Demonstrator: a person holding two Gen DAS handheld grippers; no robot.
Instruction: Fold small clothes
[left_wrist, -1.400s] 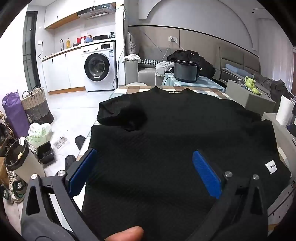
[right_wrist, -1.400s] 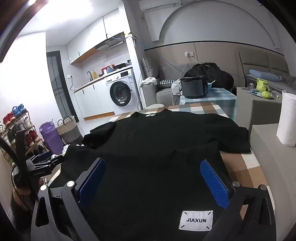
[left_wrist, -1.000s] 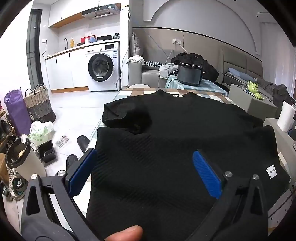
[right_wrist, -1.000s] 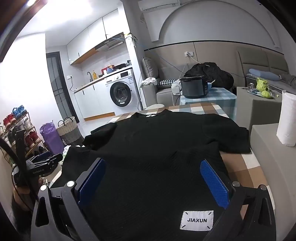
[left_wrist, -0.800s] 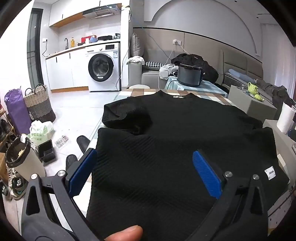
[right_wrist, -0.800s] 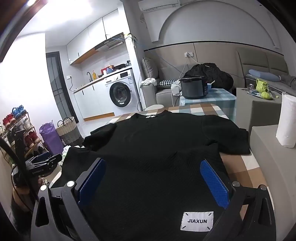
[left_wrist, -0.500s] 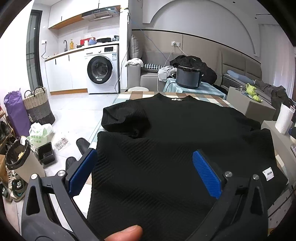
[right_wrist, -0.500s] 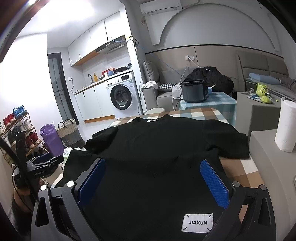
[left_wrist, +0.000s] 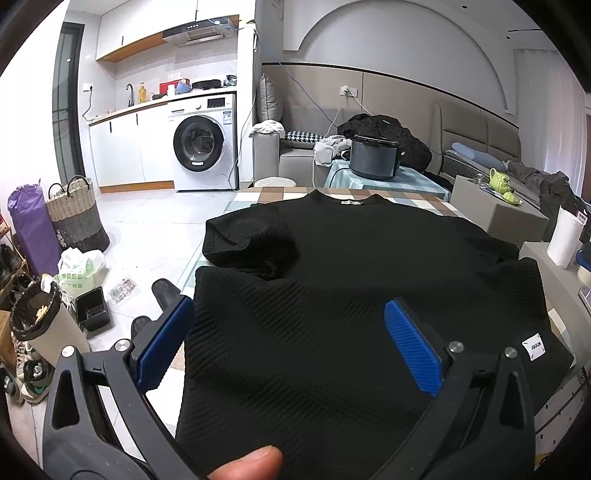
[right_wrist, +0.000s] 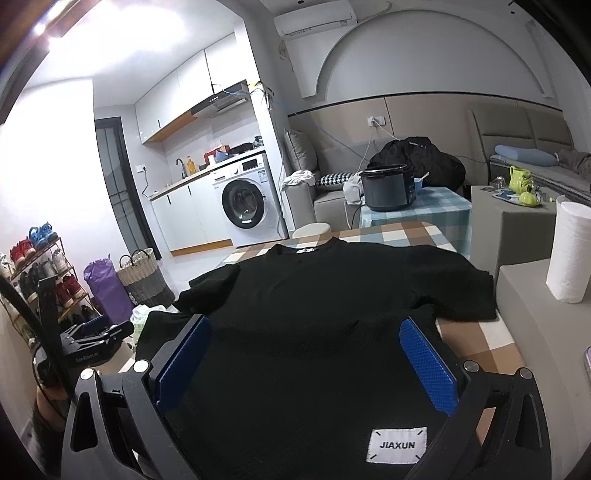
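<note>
A black ribbed T-shirt (left_wrist: 351, 295) (right_wrist: 325, 314) lies spread on a checked table (right_wrist: 406, 232), collar away from me, both short sleeves out to the sides. A white JIAXUN label (right_wrist: 398, 444) sits near its hem. My left gripper (left_wrist: 288, 321) hovers open above the shirt's lower left part, blue pads wide apart, nothing between them. My right gripper (right_wrist: 306, 339) hovers open above the lower right part near the label, also holding nothing. A thumb tip (left_wrist: 251, 461) shows at the bottom of the left wrist view.
A paper towel roll (right_wrist: 567, 251) stands on a grey block right of the table. Beyond the table is a rice cooker (right_wrist: 388, 186) on a small checked table. Left of the table the floor holds a bin (left_wrist: 40, 325), bags and a woven basket (left_wrist: 74, 218).
Both grippers have lifted and drawn back a little from the shirt, so more of the room shows. Both stayed open; the shirt has not moved.
</note>
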